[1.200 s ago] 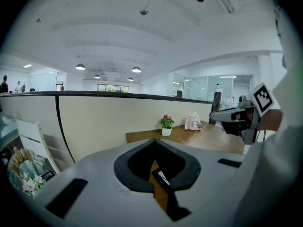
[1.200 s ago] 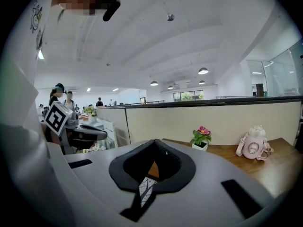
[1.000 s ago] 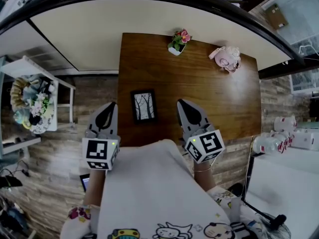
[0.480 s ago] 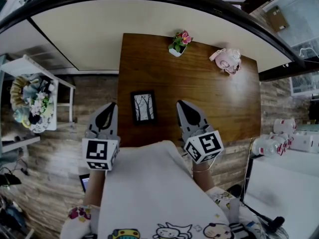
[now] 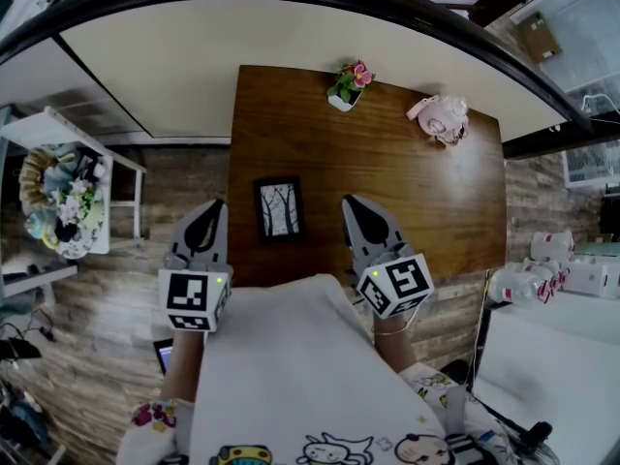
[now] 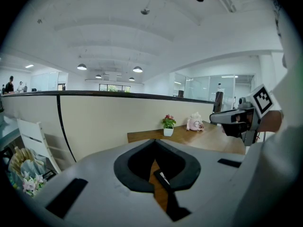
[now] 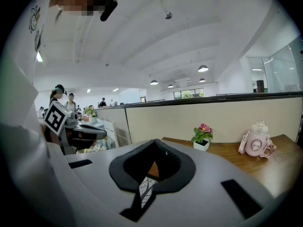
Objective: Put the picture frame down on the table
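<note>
The black picture frame (image 5: 279, 207) with a tree print lies flat on the brown table (image 5: 417, 187), near its front left. My left gripper (image 5: 214, 205) hangs to the frame's left, just off the table's left edge, shut and holding nothing. My right gripper (image 5: 350, 202) hovers over the table to the frame's right, also shut and holding nothing. Neither gripper touches the frame. In the right gripper view a strip of the frame's print (image 7: 144, 189) shows through the slit between the jaws. The left gripper view shows wood and the frame's edge (image 6: 163, 178) the same way.
A small potted flower (image 5: 347, 82) and a pink bottle (image 5: 440, 115) stand at the table's far edge, against a cream partition (image 5: 194, 56). A white rack with flowers (image 5: 63, 201) is on the floor at left. White bottles (image 5: 531, 279) sit at the right.
The right gripper has drifted very slightly to the left. The frame and the left gripper have not moved.
</note>
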### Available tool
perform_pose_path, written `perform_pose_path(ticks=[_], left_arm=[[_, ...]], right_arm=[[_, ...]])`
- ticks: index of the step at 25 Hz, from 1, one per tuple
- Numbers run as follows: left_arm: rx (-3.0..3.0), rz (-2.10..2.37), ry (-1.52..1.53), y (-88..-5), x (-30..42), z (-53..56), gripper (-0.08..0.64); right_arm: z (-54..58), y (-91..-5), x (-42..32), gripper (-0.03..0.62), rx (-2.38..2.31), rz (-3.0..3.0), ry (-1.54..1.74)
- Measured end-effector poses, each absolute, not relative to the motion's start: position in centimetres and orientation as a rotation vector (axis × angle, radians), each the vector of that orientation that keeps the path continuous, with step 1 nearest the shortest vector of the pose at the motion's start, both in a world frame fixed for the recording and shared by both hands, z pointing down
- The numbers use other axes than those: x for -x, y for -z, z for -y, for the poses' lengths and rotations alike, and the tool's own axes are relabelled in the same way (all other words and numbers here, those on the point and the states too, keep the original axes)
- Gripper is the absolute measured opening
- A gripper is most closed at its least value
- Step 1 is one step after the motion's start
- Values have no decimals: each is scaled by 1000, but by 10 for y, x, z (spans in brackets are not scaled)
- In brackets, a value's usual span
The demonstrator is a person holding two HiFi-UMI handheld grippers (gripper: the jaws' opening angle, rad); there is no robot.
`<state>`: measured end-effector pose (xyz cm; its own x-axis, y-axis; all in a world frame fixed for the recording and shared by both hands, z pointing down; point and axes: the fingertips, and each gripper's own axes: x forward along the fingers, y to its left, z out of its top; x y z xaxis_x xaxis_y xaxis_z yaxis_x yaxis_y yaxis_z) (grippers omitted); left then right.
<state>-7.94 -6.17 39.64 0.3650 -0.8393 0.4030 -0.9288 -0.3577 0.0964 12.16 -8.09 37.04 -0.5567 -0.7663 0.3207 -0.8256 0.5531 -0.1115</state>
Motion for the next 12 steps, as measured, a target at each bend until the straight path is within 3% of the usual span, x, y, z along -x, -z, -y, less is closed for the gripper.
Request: perform_pose_path(ticks=[12], left_arm=[[-2316, 1563, -413, -397, 82, 62, 3]], right_arm=[[81, -372, -119, -2, -1321, 2553, -375]])
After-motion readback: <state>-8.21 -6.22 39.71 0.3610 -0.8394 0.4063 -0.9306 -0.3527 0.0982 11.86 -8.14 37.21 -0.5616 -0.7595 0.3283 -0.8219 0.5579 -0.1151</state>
